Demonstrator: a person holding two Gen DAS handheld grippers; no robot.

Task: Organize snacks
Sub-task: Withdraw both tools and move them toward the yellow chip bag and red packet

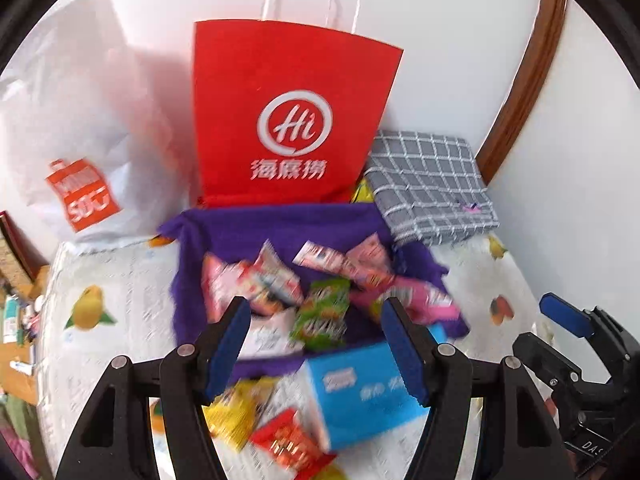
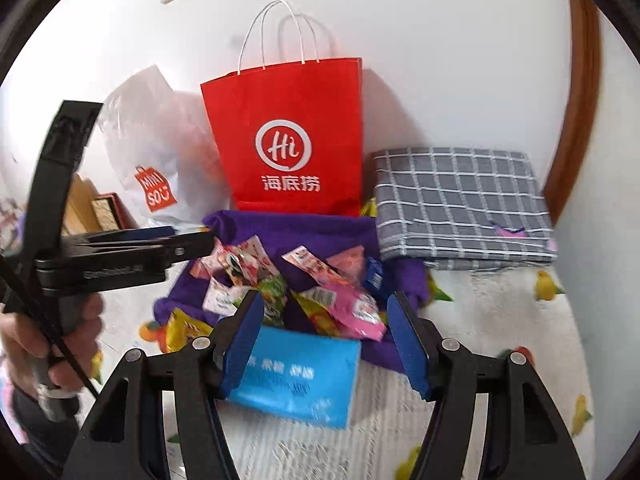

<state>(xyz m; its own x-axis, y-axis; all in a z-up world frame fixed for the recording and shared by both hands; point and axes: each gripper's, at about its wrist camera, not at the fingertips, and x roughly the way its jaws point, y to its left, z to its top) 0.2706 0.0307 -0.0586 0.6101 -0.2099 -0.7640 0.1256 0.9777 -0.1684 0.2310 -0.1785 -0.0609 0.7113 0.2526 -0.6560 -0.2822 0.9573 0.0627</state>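
Blue-padded jaws of my left gripper (image 1: pixel 316 344) and right gripper (image 2: pixel 326 338) both stand half open, empty — snack packets (image 1: pixel 320 280) lie heaped on the purple cloth (image 1: pixel 200 240) just ahead. Advise singling out one edge packet before closing

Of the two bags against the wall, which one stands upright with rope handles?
The red paper bag, standing upright with white rope handles; the white plastic bag beside it is slumped and crumpled.

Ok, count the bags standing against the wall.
2. The red paper bag stands upright behind the purple cloth; the white plastic bag slumps just left of it. Others may be hidden behind them.
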